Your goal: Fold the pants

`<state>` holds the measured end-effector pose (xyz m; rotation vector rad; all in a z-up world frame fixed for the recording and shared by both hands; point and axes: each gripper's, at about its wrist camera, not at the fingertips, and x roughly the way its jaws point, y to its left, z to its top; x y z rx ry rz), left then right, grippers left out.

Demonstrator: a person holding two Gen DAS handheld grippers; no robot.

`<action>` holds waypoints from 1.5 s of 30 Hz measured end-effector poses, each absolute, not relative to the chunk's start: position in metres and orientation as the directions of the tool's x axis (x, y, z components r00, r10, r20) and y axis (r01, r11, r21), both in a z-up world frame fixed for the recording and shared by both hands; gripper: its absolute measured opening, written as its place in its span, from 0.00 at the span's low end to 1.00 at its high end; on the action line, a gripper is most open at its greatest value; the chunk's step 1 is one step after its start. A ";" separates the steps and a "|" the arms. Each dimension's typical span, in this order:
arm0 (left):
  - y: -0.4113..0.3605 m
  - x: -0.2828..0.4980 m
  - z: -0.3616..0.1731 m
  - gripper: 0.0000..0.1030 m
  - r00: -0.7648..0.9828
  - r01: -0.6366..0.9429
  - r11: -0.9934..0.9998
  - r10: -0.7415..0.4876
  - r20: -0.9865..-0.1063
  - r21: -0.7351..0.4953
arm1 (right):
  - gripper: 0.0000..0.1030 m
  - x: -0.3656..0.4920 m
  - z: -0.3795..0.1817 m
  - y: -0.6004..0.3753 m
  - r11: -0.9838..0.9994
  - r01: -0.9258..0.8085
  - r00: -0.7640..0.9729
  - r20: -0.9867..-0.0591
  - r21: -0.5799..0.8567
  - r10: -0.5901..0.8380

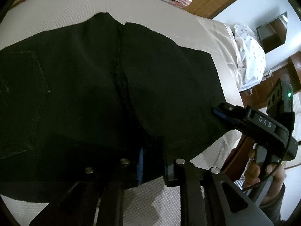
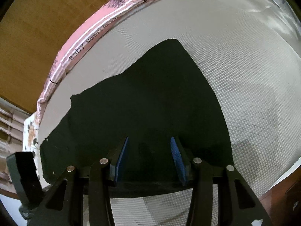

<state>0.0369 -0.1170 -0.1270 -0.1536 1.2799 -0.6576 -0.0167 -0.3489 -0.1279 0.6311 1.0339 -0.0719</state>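
Pants: the black cloth pants point(image 1: 94, 79) lie spread on the white bumpy bed cover point(image 2: 244, 94), with a back pocket point(image 1: 20, 101) facing up.

Which way they lie: the pants stretch away from both claws, up the bed toward the pink striped pillow point(image 2: 97, 30). The middle seam point(image 1: 122, 75) runs along that long way.

Left claw: the left claw point(image 1: 150, 162) is at the near edge of the pants, by the seam. Dark cloth hides most of it (only a bit of one blue pad shows), so I cannot tell if it is pinching or loose.

Right claw: the right claw point(image 2: 150, 158) has its two blue pads point(image 2: 176, 158) wide apart over the near edge. It is loose and holds nothing. From the left camera its tip sits at the right side edge of the pants.

Nearer hand: both are right at the near edge, one toward each side.

Next move, I think: each claw pinches its bit of edge to fold.

Count: one pair of pants, two claws, one pocket seen, one pink pillow.
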 end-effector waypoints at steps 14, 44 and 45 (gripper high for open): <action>-0.062 0.027 -0.101 0.39 0.403 0.328 0.940 -0.232 -0.885 -0.097 | 0.44 -0.016 -0.125 -0.340 0.861 0.326 0.524 -0.832 0.390 0.179; 0.178 0.001 -0.100 0.52 0.551 -0.148 0.896 -0.277 -0.787 -0.419 | 0.55 0.098 -0.122 -0.236 0.946 0.137 0.501 -0.845 0.294 0.189; 0.178 0.000 -0.103 0.52 0.544 -0.149 0.889 -0.293 -0.786 -0.434 | 0.55 0.094 -0.123 -0.231 0.949 0.125 0.498 -0.846 0.289 0.192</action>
